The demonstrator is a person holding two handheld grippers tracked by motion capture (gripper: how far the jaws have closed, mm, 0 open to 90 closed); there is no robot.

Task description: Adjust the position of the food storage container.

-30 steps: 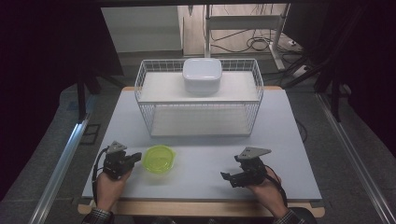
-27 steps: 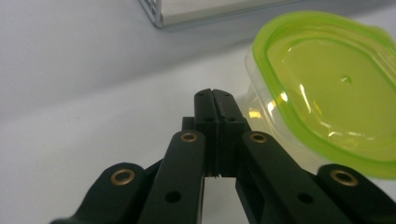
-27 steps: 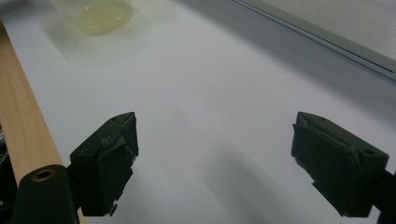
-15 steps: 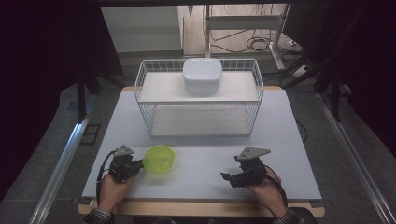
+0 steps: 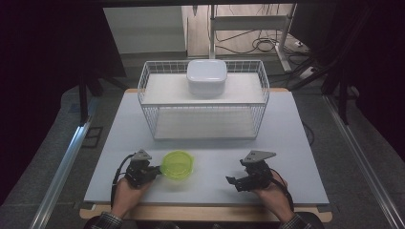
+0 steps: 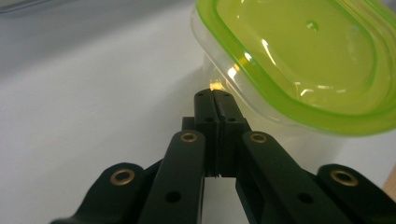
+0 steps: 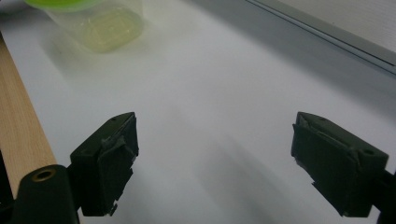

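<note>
A clear tub with a lime-green lid [image 5: 176, 164] stands on the white table top near the front left. My left gripper [image 5: 154, 170] lies just left of it, shut with nothing between its jaws. In the left gripper view the closed tips [image 6: 213, 99] meet the tub's clear wall just under the green lid [image 6: 299, 51]; I cannot tell if they press on it. My right gripper [image 5: 234, 183] rests near the front right, jaws wide open over bare table [image 7: 215, 158]. The tub [image 7: 95, 23] is far off at the upper left of the right gripper view.
A white wire rack [image 5: 148, 102] stands at the middle back of the table, with a white lidded box [image 5: 206, 76] on its upper shelf. The wooden front edge [image 7: 18, 140] runs close beside the right gripper. Cables and metal frames lie beyond the table.
My left gripper has slid right, up against the green-lidded tub, and the tub has shifted a little to the right. The right gripper has stayed where it was.
</note>
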